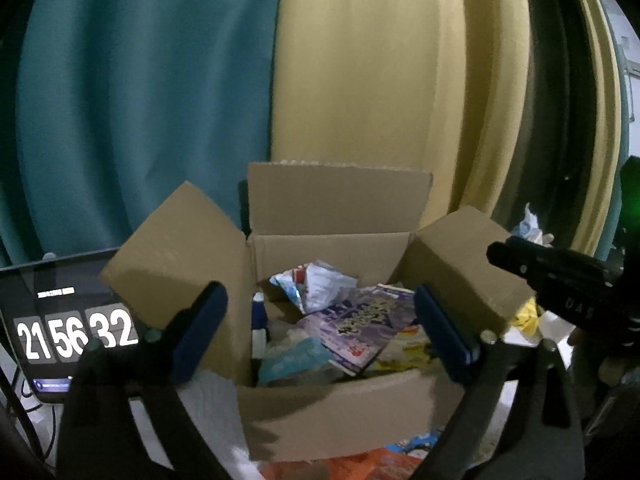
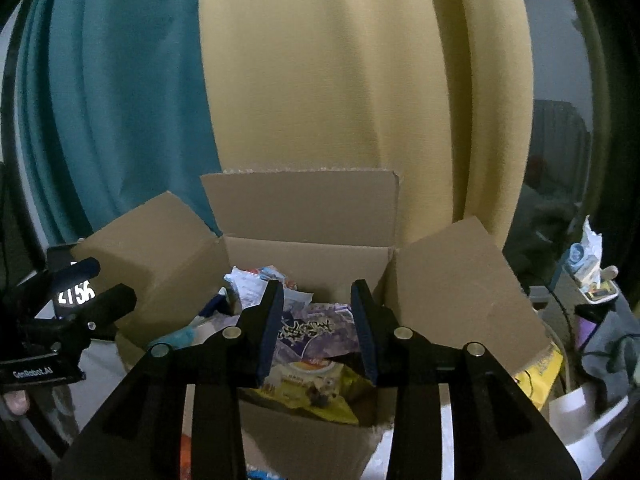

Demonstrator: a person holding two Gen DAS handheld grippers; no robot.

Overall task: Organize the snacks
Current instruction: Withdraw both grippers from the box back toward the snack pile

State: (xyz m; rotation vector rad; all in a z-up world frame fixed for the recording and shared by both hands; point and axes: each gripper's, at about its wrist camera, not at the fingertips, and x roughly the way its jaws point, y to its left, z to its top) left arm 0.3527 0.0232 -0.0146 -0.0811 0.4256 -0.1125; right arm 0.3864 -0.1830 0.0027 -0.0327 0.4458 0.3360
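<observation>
Left wrist view: left gripper [image 1: 320, 332] is spread wide w/ nothing between its blue pads, hovering over the open brown cardboard box [image 1: 344, 412]. Inside the box: purple printed snack pack [image 1: 360, 320] on top, white-and-blue foil pouch [image 1: 316, 284] behind it, pale blue packet [image 1: 292, 360] at front left, yellow snack pack [image 1: 404, 352] at front right. The right gripper [image 1: 560, 280] shows at the right edge, beside the box's right flap. A tablet w/ clock display [image 1: 76, 336] sits left of the box.

Right wrist view: right gripper [image 2: 318, 328] is part open, empty, above the box interior; purple pack and yellow pack show thru the gap. A yellow bag [image 2: 540, 368] lies outside, right of the box, and orange and blue wrappers [image 1: 384, 464] lie on the surface in front.

Progress, approx: several snacks already boxed; at least a few loose ones left to collect.
</observation>
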